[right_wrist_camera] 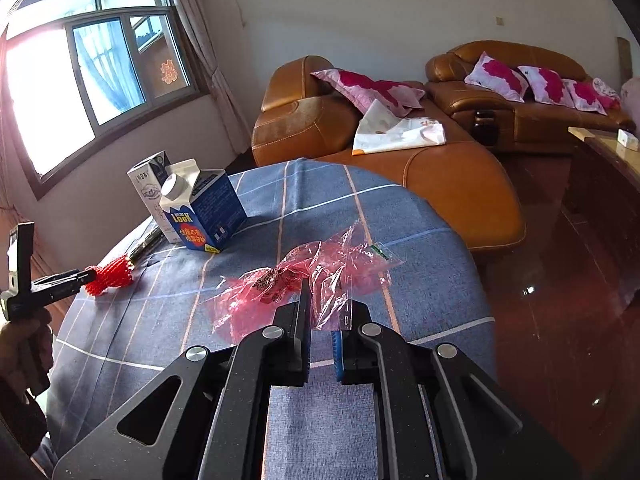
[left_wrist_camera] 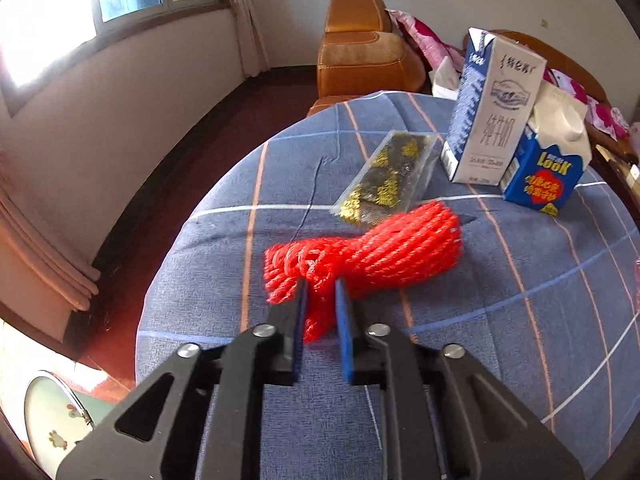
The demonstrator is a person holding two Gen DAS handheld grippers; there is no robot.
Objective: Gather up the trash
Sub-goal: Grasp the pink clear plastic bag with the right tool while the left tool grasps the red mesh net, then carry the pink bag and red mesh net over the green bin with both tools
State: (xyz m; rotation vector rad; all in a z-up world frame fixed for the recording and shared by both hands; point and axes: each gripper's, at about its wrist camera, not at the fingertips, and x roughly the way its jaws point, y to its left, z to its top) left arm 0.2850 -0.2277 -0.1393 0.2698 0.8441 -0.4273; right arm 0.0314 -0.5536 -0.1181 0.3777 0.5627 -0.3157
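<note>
Jaws of the left gripper (left_wrist_camera: 320,286) clench a red rope bundle (left_wrist_camera: 372,244); right gripper (right_wrist_camera: 326,300) jaws pinch a pink plastic wrapper (right_wrist_camera: 304,284).

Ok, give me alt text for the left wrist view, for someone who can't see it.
The left gripper is shut on the near end of a red rope bundle lying on a round table with a blue checked cloth. Beyond the rope lie a flat clear packet with gold print, a tall white milk carton and a blue carton, with an orange sofa behind.
</note>
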